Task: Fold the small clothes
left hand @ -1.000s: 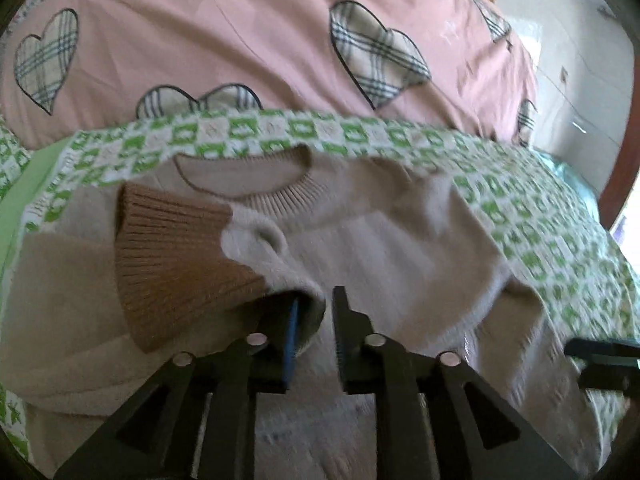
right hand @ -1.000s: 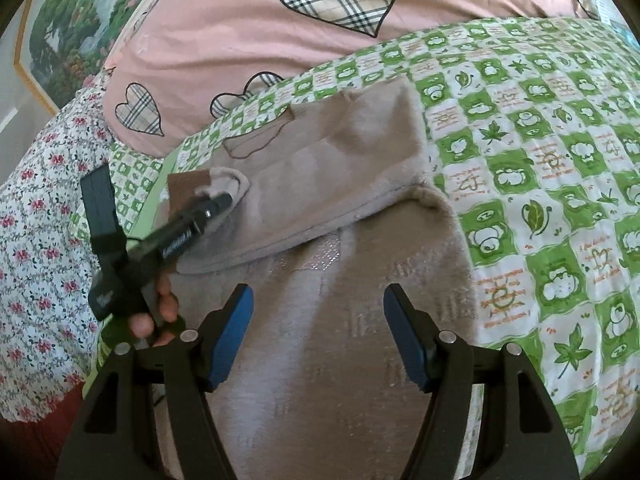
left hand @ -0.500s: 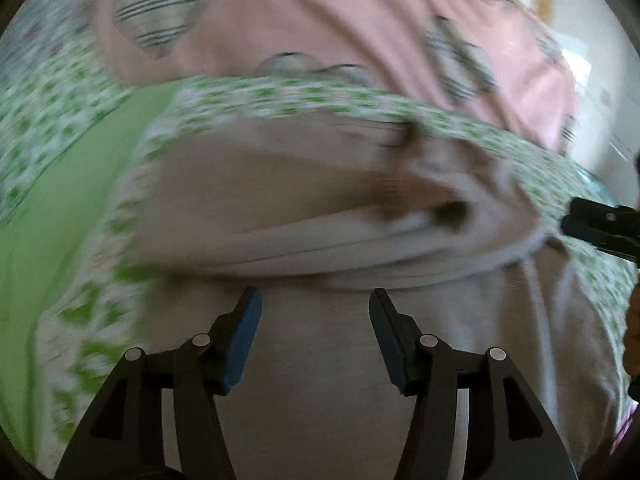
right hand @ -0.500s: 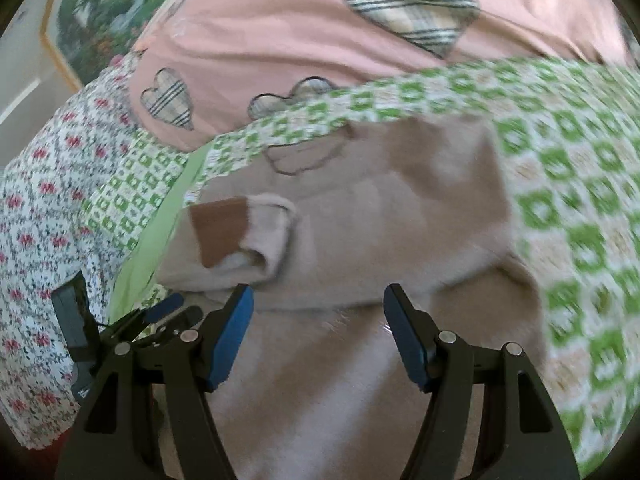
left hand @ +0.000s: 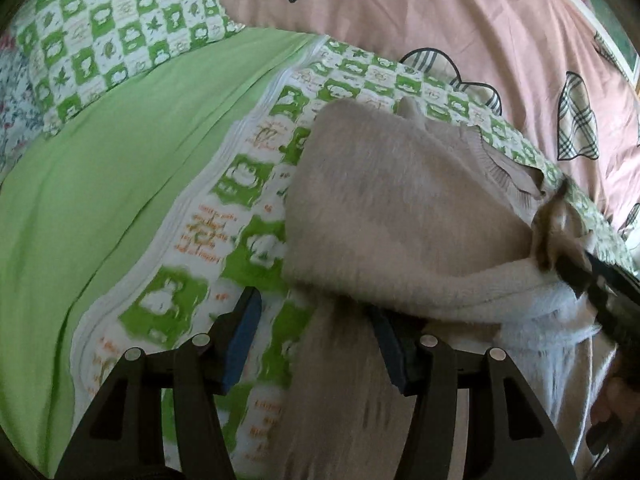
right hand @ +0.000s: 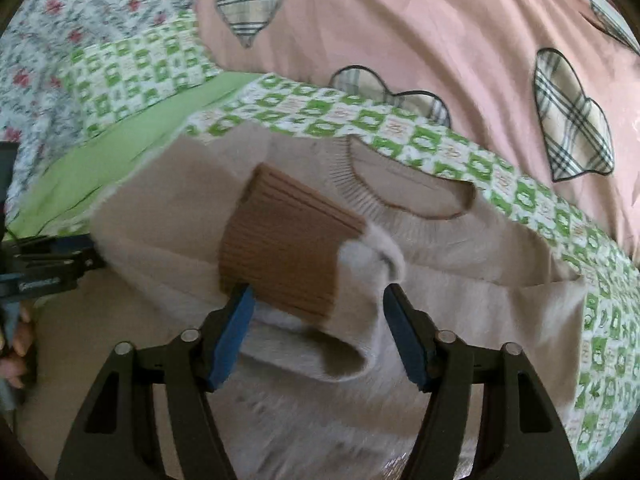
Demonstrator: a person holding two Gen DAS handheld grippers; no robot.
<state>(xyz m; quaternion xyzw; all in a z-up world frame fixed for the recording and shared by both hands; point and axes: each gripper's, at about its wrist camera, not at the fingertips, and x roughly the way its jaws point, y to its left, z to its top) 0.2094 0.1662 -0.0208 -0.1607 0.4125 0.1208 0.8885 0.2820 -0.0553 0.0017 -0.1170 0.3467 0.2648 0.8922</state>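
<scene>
Your bed (left hand: 100,200) filled both views, with its plain green sheet at 9 o'clock and the green-and-white checked blanket (right hand: 520,196) laid across it. The pink quilt (right hand: 400,32) with plaid hearts bulked along the far side from 12 to 3 o'clock.

The beige sweater (right hand: 460,300) lay flat on the checked blanket, neckline toward the quilt. One sleeve was folded across its chest, so the brown ribbed cuff (right hand: 288,240) sat at the middle of the right wrist view, just beside the collar.

Your left hand-held gripper (left hand: 316,340) had its jaws spread wide and held nothing; it hovered at the sweater's side edge, one blue pad over the blanket and the other tucked against the folded beige fabric. In the right wrist view it showed at 9 o'clock (right hand: 48,264), beside the sweater.

Your right hand-held gripper (right hand: 320,332) was likewise wide open with nothing gripped, its pads straddling the folded sleeve just below the cuff. Whether they touched the knit, I cannot tell.
</scene>
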